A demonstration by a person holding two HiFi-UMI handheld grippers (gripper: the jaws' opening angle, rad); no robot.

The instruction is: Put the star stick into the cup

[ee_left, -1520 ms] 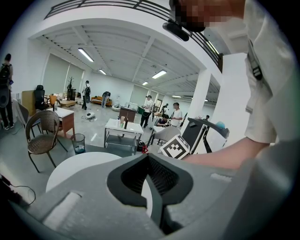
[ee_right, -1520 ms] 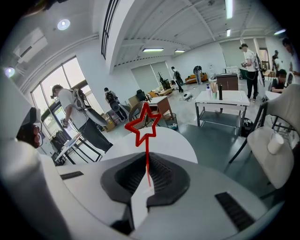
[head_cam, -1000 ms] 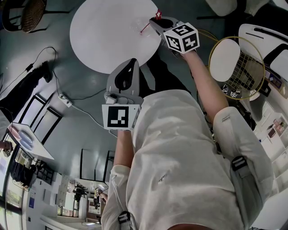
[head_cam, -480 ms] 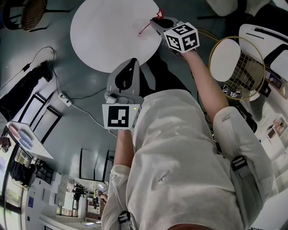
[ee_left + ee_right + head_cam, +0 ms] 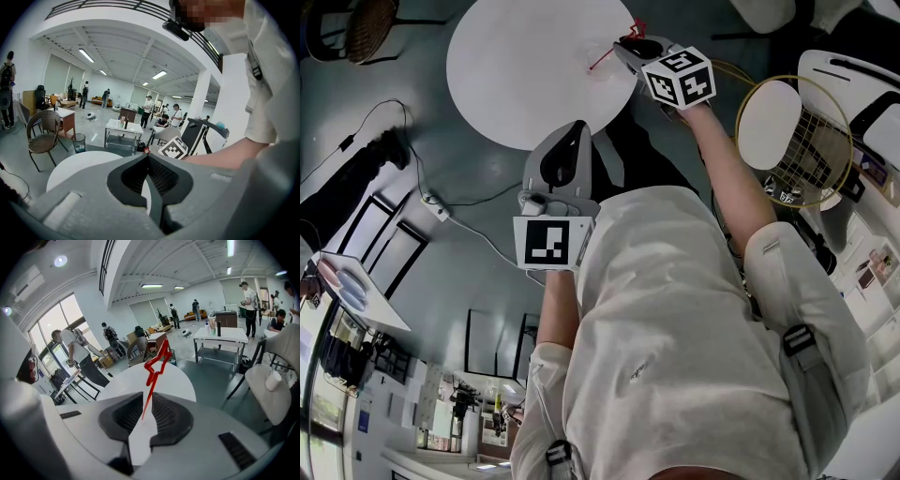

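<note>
Nearest the body, the left claw [image 5: 576,131] is held idle before the torso, its jaws closed together on nothing. Farther out, the right forearm [image 5: 724,178] is stretched to the rim of the round white bench [image 5: 516,75], the right claw [image 5: 622,44] tipped downward over it. Its jaws have just been opening and are narrowly parted; the star stick [image 5: 152,379] is seen between them, not pinched (it leans by 1 pad). The release step is judged to be in hand: the stick's lower end is slanted toward a faint clear cup [image 5: 600,68] on the bench, though whether it is inside cannot be told. Next, a straight withdrawal is called for, so that the stick is not dragged out.
</note>
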